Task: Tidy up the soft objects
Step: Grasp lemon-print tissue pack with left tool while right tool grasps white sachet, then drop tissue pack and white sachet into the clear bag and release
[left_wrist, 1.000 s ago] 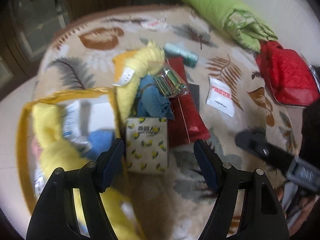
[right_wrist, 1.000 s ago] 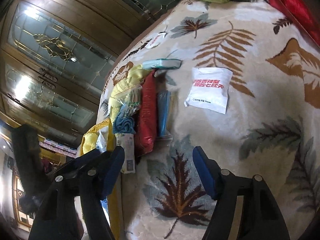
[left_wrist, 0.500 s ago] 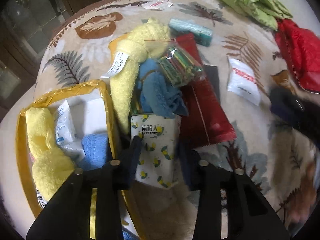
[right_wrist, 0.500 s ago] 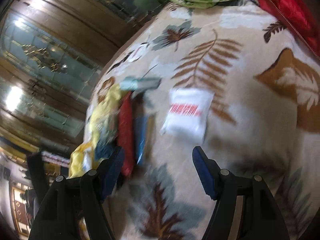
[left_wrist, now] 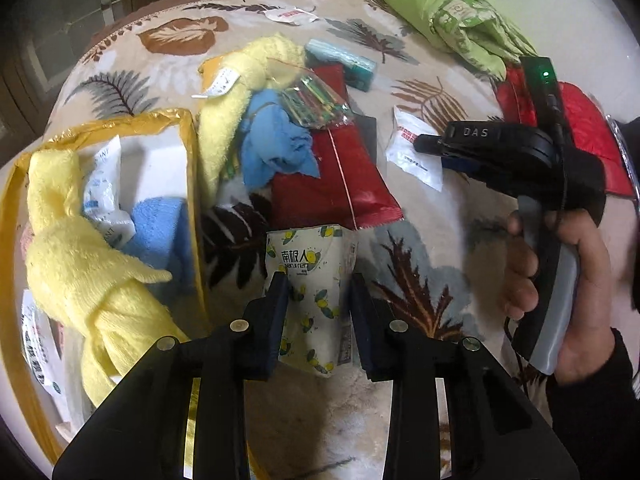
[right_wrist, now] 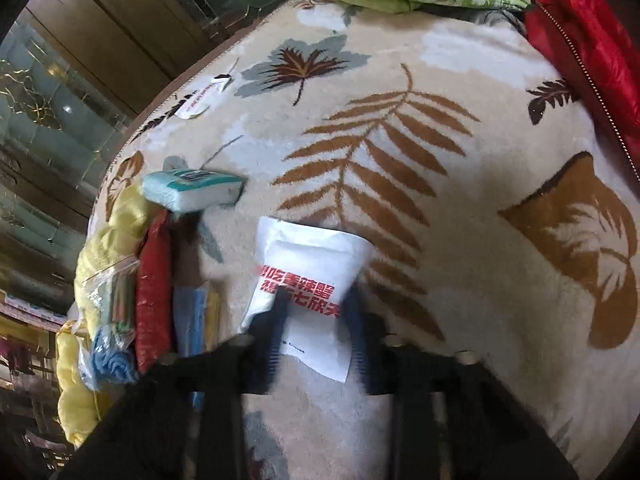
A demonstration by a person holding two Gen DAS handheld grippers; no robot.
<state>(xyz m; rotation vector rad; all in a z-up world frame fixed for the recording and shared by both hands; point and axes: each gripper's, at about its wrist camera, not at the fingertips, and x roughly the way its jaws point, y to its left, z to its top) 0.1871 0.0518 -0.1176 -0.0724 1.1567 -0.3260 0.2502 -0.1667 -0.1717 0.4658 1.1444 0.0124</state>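
Note:
My left gripper is shut on a white tissue pack with lemon print and holds it just right of the yellow-rimmed storage bag. The bag holds a yellow towel, a blue cloth and white packets. My right gripper is closing around a white packet with red lettering on the leaf-patterned blanket; the fingers are blurred. From the left wrist view that gripper reaches over the same packet.
A heap lies behind the tissue pack: yellow towel, blue cloth, red pouch, clear bag of coloured sticks, teal tissue pack. A green quilt and red quilted bag lie at the far right.
My left gripper closed on the lemon-print tissue pack and lifted it toward me. My right gripper moved down onto the white packet and its fingers narrowed around it.

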